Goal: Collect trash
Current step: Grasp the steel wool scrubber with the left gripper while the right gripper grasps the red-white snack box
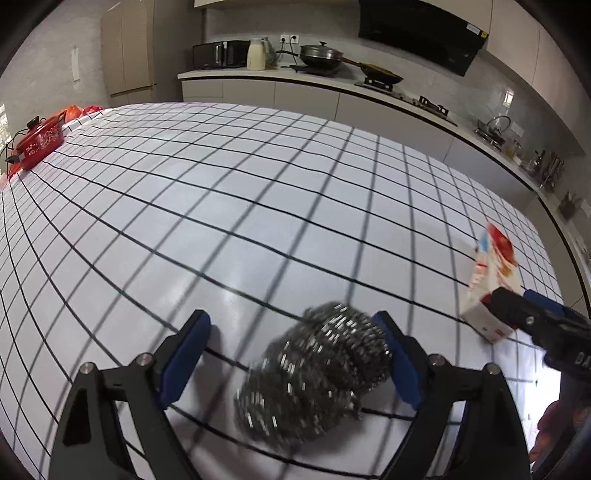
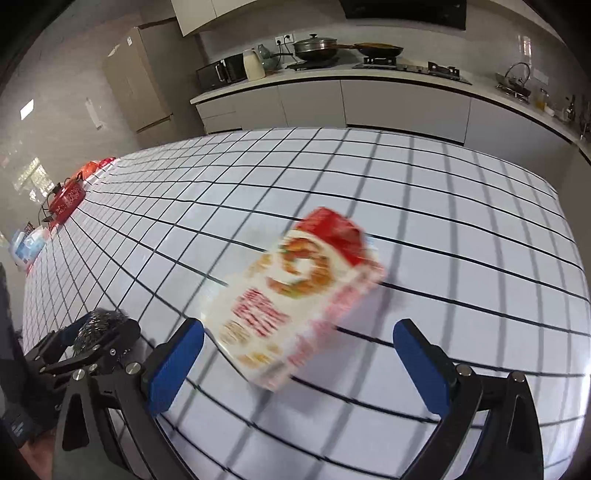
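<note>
Steel scourer point(image 1: 317, 373) lies between the parted left gripper point(image 1: 295, 354); right of it, the red-and-white carton point(image 2: 295, 306) lies between the parted right gripper point(image 2: 295, 354). Neither is clamped; collecting seems barely begun.

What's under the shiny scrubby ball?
Under the steel wool ball you can see the checked tablecloth around it. The patch right beneath it is covered, so nothing there can be seen.

Home kitchen — gas hob point(image 1: 432, 103), range hood point(image 1: 421, 33), frying pan point(image 1: 380, 75)
</note>
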`<act>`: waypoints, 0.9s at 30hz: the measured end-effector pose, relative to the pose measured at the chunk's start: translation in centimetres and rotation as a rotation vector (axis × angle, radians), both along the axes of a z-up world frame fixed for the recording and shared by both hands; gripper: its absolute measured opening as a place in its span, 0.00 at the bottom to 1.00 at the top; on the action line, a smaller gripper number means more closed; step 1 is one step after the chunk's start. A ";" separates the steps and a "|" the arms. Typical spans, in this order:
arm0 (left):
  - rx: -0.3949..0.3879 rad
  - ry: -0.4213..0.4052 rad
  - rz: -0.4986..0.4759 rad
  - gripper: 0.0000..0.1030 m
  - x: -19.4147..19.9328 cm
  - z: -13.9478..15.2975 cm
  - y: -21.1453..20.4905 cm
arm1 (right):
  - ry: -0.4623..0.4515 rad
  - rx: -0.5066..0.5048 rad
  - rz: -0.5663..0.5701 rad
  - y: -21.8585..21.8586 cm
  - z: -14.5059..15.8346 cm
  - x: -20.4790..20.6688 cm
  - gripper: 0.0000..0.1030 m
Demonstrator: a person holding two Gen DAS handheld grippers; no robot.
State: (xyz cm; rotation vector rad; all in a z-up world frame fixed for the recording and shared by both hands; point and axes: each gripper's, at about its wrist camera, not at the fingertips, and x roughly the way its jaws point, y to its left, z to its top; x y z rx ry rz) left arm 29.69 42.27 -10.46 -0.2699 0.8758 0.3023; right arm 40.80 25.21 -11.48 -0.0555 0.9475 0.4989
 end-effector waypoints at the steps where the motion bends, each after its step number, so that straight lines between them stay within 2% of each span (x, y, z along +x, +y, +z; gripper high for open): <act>1: -0.001 0.002 -0.001 0.86 0.2 0.0 0.4 | 0.004 0.001 0.001 0.6 -0.1 0.2 1.00; 4: 0.004 0.006 -0.009 0.86 1.0 0.0 1.2 | 0.015 0.001 0.004 2.3 -0.6 1.0 1.00; 6: 0.005 0.008 -0.020 0.86 1.5 0.0 1.7 | 0.011 -0.010 0.016 3.3 -0.7 1.7 0.93; 7: 0.007 0.010 -0.027 0.86 1.6 0.0 1.8 | 0.002 -0.032 0.036 4.0 -0.8 2.0 0.85; 8: 0.005 0.010 -0.034 0.84 1.6 0.0 1.9 | -0.010 -0.039 0.062 4.5 -0.7 2.1 0.74; 10: 0.002 0.000 -0.050 0.78 1.2 0.0 1.9 | -0.021 -0.043 0.123 5.1 -0.5 2.2 0.67; 12: -0.005 -0.008 -0.066 0.65 0.5 0.2 1.8 | -0.029 -0.056 0.142 4.9 -0.4 1.9 0.62; 13: -0.006 -0.008 -0.071 0.63 0.3 0.2 1.8 | -0.028 -0.057 0.144 4.7 -0.3 1.8 0.59; 16: -0.012 -0.003 -0.078 0.62 -0.3 0.4 1.6 | -0.014 -0.078 0.115 4.3 -0.5 1.8 0.58; 19: -0.006 0.005 -0.068 0.64 -1.1 0.4 1.3 | -0.011 -0.106 0.098 4.5 -0.6 2.1 0.67; 21: -0.007 -0.004 -0.051 0.74 -2.0 0.7 1.2 | -0.013 -0.128 0.103 4.7 -0.8 2.0 0.67; 23: -0.004 -0.005 -0.035 0.77 -2.5 0.5 1.2 | -0.016 -0.128 0.111 4.6 -0.8 1.5 0.56; 25: -0.009 -0.009 -0.036 0.75 -2.8 0.2 1.3 | -0.012 -0.122 0.113 4.5 -0.8 1.0 0.56; 26: -0.017 -0.017 -0.040 0.63 -2.9 0.3 1.3 | -0.012 -0.118 0.114 4.3 -0.8 0.7 0.55; 27: -0.025 -0.028 -0.046 0.41 -3.0 0.4 1.4 | -0.015 -0.113 0.114 4.1 -0.8 0.3 0.55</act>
